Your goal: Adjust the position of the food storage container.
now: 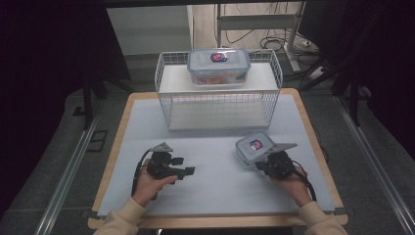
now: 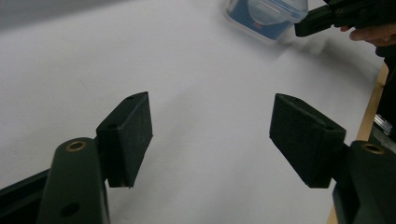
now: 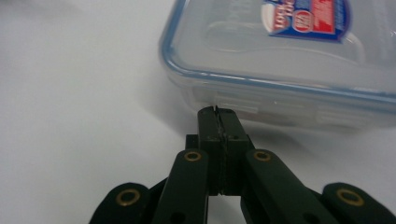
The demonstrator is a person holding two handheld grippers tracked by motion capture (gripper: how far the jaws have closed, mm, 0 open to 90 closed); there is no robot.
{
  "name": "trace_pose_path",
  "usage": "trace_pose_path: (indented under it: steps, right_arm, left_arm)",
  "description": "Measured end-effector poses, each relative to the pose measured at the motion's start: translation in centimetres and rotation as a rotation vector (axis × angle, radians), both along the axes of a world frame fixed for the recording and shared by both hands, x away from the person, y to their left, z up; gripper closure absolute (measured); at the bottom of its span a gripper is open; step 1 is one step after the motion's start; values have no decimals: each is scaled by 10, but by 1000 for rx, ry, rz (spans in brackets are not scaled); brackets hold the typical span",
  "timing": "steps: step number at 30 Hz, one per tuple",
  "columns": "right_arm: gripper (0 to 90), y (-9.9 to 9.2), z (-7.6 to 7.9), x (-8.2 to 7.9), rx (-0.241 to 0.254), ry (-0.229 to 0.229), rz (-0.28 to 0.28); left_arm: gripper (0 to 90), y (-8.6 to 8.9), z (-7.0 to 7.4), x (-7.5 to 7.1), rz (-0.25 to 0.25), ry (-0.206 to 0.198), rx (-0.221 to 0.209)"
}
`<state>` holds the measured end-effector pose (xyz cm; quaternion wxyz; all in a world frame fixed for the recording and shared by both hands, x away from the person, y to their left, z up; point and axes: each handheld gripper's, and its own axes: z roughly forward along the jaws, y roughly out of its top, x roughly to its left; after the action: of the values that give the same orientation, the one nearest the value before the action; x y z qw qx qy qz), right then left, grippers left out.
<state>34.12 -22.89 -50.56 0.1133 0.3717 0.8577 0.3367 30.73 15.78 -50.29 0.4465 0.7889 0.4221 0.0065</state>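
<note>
The step in hand looks like nudging the small lidded box [image 1: 253,147], which lies on the desk [image 1: 215,186] right of centre in the high view. The right gripper [image 1: 261,165] sits just below it with its fingers [image 3: 219,135] pressed flat together and nothing between them. In the right gripper view their joined tip sits at the box's near side wall, right under the blue-rimmed lid; whether it touches the wall or stops just short I cannot tell. With the fingers shut like this, the box can only be pushed, not lifted. If a lift is wanted, the next move calls for backing off a little, spreading the fingers wide enough to span the box, and closing on its sides.

The left gripper [image 1: 183,166] rests at lower left of centre in the high view, held in the person's hand. Its fingers [image 2: 130,135] stand wide apart over bare desk, gripping nothing; the small box appears at the upper right of its own view, well apart from it.

Toward the top of the high view stands a white wire rack [image 1: 218,93] with a larger lidded box [image 1: 219,66] on its upper shelf. The lower shelf looks free. Nothing lies between the small box and the rack, so the way there is open.
</note>
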Motion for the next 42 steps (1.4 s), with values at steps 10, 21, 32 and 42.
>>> trace_pose_path:
  steps: [10,21,32,42]
  right_arm:
    - [893,22,-5,6,6,-3,-25]
    - [894,27,-4,6,31,-9,-21]
    - [894,-26,42,27,128,-106,-138]
    - [894,-49,23,93,58,-7,-228]
  left_arm:
    - [298,1,0,0,8,-2,-1]
    - [298,1,1,-1,11,-3,-1]
    - [304,3,2,0,27,-4,-20]
    - [308,2,2,0,17,-6,-7]
